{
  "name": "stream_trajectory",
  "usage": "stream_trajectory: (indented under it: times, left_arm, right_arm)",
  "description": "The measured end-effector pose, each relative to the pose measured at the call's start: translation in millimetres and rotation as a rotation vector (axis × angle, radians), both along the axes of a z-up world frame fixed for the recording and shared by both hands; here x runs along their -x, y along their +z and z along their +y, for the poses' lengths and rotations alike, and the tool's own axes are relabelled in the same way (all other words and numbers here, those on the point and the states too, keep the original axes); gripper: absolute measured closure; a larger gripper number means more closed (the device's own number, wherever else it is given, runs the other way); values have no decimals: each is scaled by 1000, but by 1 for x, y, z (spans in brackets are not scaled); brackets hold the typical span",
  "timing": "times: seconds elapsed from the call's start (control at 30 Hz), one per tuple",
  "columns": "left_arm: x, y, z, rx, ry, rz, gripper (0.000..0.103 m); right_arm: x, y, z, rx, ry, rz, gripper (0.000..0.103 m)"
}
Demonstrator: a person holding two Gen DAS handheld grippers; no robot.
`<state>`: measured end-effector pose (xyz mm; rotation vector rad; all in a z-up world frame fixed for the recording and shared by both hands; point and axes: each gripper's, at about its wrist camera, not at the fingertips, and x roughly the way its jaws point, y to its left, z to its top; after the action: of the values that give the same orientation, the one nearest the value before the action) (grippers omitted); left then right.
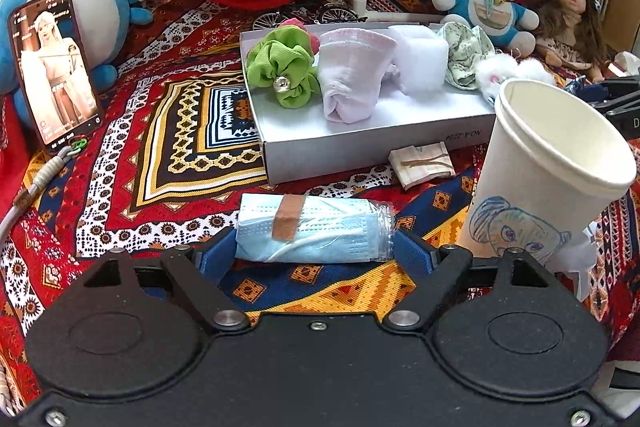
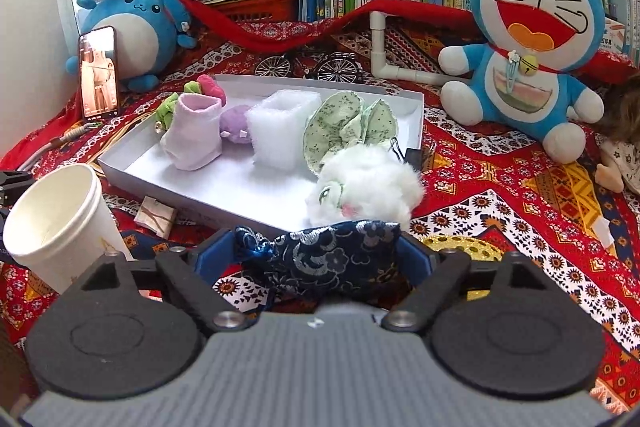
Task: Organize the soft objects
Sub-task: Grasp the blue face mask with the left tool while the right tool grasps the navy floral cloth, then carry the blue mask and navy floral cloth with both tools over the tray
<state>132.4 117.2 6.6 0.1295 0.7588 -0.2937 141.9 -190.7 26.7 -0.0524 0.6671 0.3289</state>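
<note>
Risk at left: left hand-held gripper had its blue pads either side of the bagged face masks, just in front of the white tray; whether the pads pressed yet, I could not tell. The slippery wrapper could probably slide out of a light pinch.
Risk at right: right hand-held gripper bracketed the navy brocade pouch at the tray's near right corner, pads meeting both ends. Limp cloth might sag or fold and slip free.
Risk nearby: paper cup stood tilted just right of the masks, in front of the tray; a swing of either hand could likely topple it.
Risk of crowding: fluffy white toy hung over the tray's near right edge and could be nudged off.
Tray contents, left to right: green scrunchie, rolled pale pink cloth, white foam block, green floral fabric; a lilac piece sat behind the pink cloth.
Tray space: bare floor remained along its near side.
Cup contents: nothing visible inside.
Surface: patterned red cloth lay under everything.
</note>
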Motion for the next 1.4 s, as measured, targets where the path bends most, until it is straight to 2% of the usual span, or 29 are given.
stream_trajectory:
  times: [0.1, 0.23, 0.37, 0.57, 0.9, 1.17, 1.4]
  left_arm:
    - [-1, -1, 0, 8, 11, 2, 21]
    - [-5, 2, 5, 27, 64, 21, 25]
    - [-10, 6, 14, 54, 112, 32, 26]
    - [-10, 17, 28, 88, 163, 20, 26]
    - [-15, 43, 39, 167, 194, -2, 26]
    - [-28, 67, 25, 227, 140, -11, 26]
    - [-49, 71, 5, 257, 99, 38, 26]
  right_arm:
    - [2, 0, 1, 3, 2, -7, 14]
    - [5, 1, 1, -5, 2, -13, 26]
    - [9, 5, 0, -13, -8, -28, 36]
    - [13, 17, -5, -62, -20, -39, 44]
    - [15, 44, -12, -144, -37, -91, 46]
    - [3, 52, -14, -220, -65, -88, 46]
    - [-12, 51, -12, -276, -79, -70, 46]
